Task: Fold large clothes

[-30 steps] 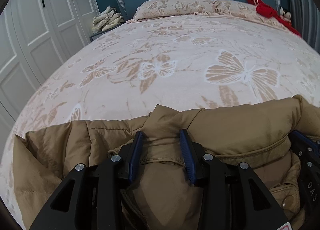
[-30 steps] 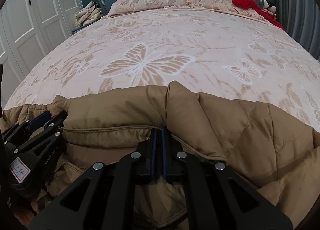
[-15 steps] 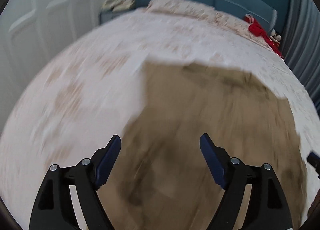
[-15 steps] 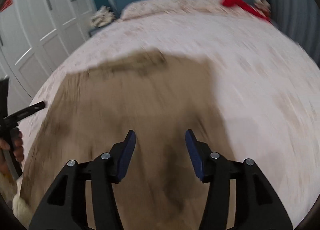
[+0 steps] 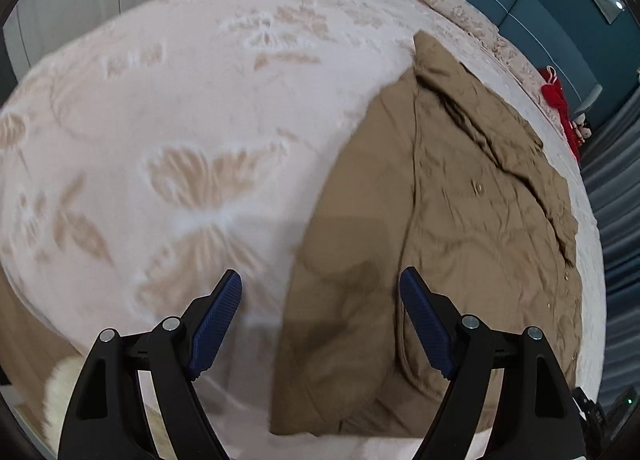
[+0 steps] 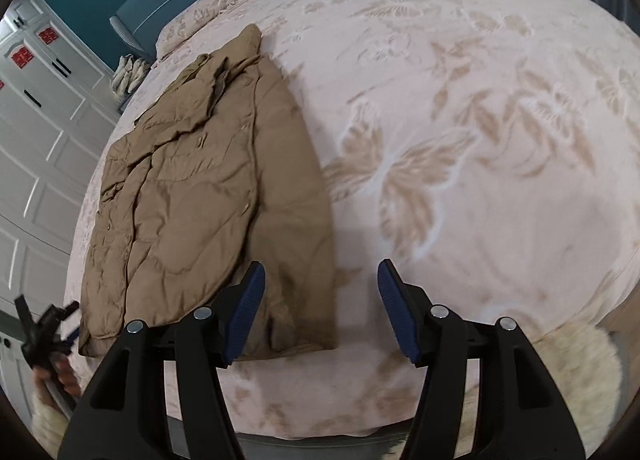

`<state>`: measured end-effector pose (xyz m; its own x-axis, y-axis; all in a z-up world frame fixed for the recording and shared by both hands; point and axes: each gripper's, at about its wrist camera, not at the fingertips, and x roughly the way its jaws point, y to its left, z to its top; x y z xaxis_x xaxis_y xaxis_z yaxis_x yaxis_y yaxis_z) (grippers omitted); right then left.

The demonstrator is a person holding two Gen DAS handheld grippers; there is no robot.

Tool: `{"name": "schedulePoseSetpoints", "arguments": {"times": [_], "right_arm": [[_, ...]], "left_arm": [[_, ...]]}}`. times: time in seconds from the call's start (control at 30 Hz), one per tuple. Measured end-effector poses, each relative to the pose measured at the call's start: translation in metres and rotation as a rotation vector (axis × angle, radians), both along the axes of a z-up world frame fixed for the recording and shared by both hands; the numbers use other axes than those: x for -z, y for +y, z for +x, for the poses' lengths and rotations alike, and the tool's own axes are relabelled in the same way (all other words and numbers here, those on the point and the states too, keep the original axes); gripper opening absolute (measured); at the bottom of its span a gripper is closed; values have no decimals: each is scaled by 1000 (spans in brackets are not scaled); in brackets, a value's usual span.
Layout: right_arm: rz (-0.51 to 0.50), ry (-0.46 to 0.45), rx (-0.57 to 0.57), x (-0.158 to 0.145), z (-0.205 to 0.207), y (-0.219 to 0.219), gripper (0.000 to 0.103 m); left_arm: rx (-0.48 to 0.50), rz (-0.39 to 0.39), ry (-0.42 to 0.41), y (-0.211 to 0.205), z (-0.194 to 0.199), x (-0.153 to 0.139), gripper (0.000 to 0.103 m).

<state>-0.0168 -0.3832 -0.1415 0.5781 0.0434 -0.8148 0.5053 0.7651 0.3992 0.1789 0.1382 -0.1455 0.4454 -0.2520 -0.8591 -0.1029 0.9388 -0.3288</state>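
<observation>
Tan padded jacket (image 5: 460, 228): lies flat on the bed, folded lengthwise into a long strip, its collar end toward the pillows and its hem toward the foot of the bed. The left wrist view shows it at right, with snap buttons along the front; the right wrist view shows it at left, near the bed's edge on the wardrobe side.

Left hand-held gripper (image 5: 320, 324): jaws spread wide, nothing between the blue pads (image 5: 216, 320), held above the jacket's hem and the pink butterfly bedspread (image 5: 192, 108).

Right hand-held gripper (image 6: 320, 312): jaws opening, empty, over the jacket's near corner and bare bedspread.

Right wrist view only: white wardrobe doors (image 6: 44, 128) bearing red paper emblems, and the person's other hand (image 6: 60, 374) gripping the left tool at lower left.

Left wrist view only: red item (image 5: 560, 108) beside the teal headboard (image 5: 520, 0), grey curtain (image 5: 616, 196) at right.
</observation>
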Motion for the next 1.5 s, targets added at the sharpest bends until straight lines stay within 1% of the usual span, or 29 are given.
{"name": "schedulePoseSetpoints", "arguments": {"times": [0.03,0.1,0.17,0.23,0.3,0.33,0.37,0.4,0.43,0.47,0.5,0.53,0.57,0.63,0.73,0.87,0.9,0.97,1.07,1.17,1.27,1.33,1.4,1.5], "right_arm": [[19,-11,0,3,1,3,57],[48,-16,8,8,3,5,57],[73,-15,7,15,6,10,58],[57,-13,8,17,7,15,58],[24,-13,-9,16,11,22,56],[15,-17,-20,15,12,24,52],[4,-16,-24,15,14,27,46],[0,-16,-26,15,15,28,42],[0,-14,-24,16,15,28,30],[2,-13,-17,16,15,28,19],[13,-22,-13,16,14,26,12],[18,-33,-8,14,13,26,8],[21,-47,-4,12,11,26,5],[-9,-83,-6,0,5,29,3],[-59,-133,-20,-21,-5,37,2],[-90,-172,-62,-50,-29,46,2],[-95,-175,-75,-56,-34,47,2],[-105,-182,-111,-73,-53,52,2],[-133,-181,-184,-98,-80,60,2],[-189,-170,-288,-123,-107,76,2],[-230,-135,-364,-139,-134,93,2],[-217,-130,-365,-147,-148,95,2],[-216,-145,-350,-154,-157,99,2],[-221,-206,-306,-169,-152,91,2]], "left_arm": [[-2,7,-1,-4,-1,2,79],[6,39,-31,-9,-5,5,79],[6,50,-42,-12,-9,5,79],[6,43,-45,-11,-12,7,78],[13,41,-48,-12,-14,7,75],[25,37,-49,-14,-14,6,67],[45,25,-50,-16,-14,6,52],[55,15,-45,-17,-14,6,48],[58,20,-40,-20,-14,4,37],[66,30,-39,-22,-15,2,22],[73,30,-38,-23,-15,1,15],[78,24,-45,-23,-16,-2,8],[81,16,-56,-22,-18,-7,4],[88,0,-89,-21,-24,-21,2],[104,-2,-132,-20,-34,-44,1],[145,1,-159,-11,-58,-77,1],[161,13,-164,-10,-64,-82,1],[225,54,-174,-7,-82,-98,1],[310,101,-166,3,-107,-119,1],[358,127,-142,15,-131,-139,1],[379,142,-131,23,-156,-158,1],[373,133,-134,26,-170,-169,1],[365,120,-146,27,-176,-179,1],[358,96,-192,19,-172,-192,0]]}}
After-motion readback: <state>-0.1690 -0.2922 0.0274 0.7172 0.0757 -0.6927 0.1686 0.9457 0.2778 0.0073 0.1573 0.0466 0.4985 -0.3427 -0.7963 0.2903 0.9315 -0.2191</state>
